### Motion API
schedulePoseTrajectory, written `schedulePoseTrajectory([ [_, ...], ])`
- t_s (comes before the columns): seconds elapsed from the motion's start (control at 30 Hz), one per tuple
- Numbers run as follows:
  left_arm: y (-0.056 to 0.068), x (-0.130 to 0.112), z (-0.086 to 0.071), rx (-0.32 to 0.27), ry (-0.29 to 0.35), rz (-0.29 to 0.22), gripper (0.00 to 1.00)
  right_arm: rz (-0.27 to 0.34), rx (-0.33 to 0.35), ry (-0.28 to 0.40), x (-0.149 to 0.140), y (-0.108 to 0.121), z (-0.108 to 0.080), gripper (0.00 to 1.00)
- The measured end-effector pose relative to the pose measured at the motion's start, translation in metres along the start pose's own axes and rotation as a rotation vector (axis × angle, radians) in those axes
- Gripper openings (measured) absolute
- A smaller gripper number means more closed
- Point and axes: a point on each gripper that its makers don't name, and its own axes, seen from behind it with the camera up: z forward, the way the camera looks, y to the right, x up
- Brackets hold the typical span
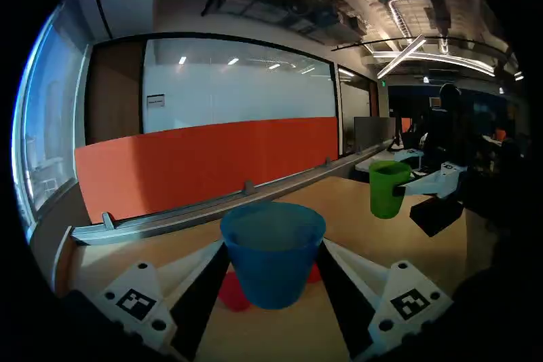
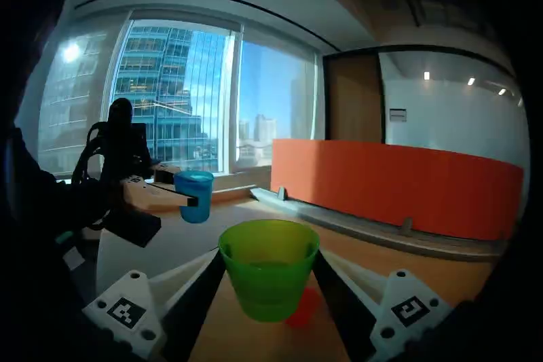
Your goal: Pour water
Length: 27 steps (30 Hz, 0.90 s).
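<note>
Cup translucent green, upright; blue cup opaque

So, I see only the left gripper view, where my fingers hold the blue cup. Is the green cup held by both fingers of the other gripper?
Observer: Yes. In the right gripper view the green cup stands upright, both fingers of the right gripper pressing its sides.
Operator: Is water inside it?
Observer: A darker level shows low inside; perhaps water, I cannot be sure.
Operator: What is under it?
Observer: A red spot on the wooden table, low and right of the cup.
</note>
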Motion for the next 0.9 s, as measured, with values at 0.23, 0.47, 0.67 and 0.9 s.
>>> schedulePoseTrajectory([
  [0.23, 0.005, -0.026, 0.004, -0.020, -0.070, 0.033, 0.84, 0.001, 0.015, -0.045, -0.017, -0.002, 0.004, 0.89],
  [0.47, 0.011, -0.049, 0.012, -0.043, -0.134, 0.061, 0.84, -0.003, 0.019, -0.076, -0.033, 0.001, 0.006, 0.90],
  [0.67, 0.017, -0.063, 0.017, -0.070, -0.171, 0.067, 0.84, 0.000, 0.032, -0.112, -0.046, 0.002, 0.008, 0.90],
  [0.9, 0.019, -0.084, 0.021, -0.085, -0.227, 0.081, 0.84, 0.002, 0.044, -0.167, -0.066, 0.004, 0.008, 0.90],
])
